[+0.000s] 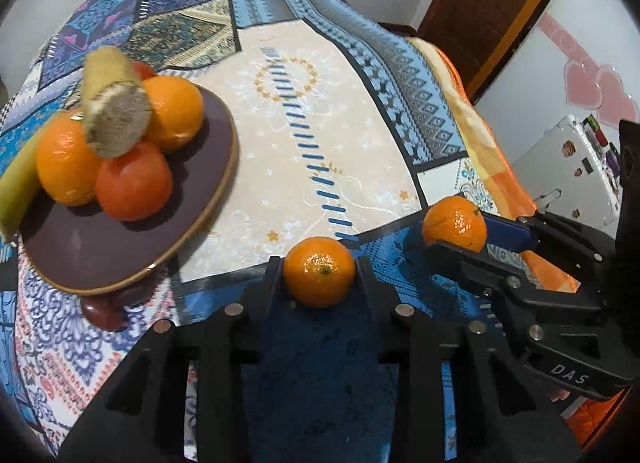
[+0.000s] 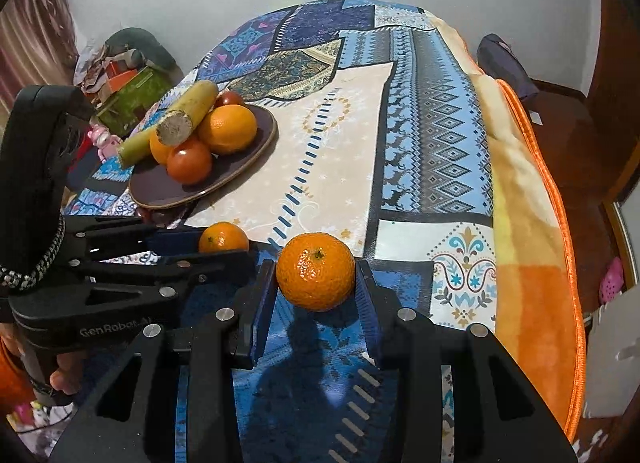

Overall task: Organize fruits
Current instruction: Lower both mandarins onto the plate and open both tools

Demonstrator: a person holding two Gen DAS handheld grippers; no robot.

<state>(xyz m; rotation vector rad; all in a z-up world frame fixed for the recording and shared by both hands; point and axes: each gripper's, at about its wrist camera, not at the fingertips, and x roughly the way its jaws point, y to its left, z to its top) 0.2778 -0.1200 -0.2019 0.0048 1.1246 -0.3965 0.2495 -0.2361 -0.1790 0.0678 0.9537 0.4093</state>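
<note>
Both grippers are loaded. The left gripper point(image 1: 320, 269) has its jaws squeezed onto a mandarin point(image 1: 319, 271) just above the patterned cloth point(image 1: 328, 135) on the counter. The right gripper point(image 2: 316, 275) has its jaws clamped on a second mandarin point(image 2: 315, 271), right beside the first. Further back to the left, the purple plate point(image 1: 208, 151) holds oranges point(image 1: 176, 119), a tomato point(image 1: 134, 183) and a sugarcane piece point(image 1: 114, 111).
</note>
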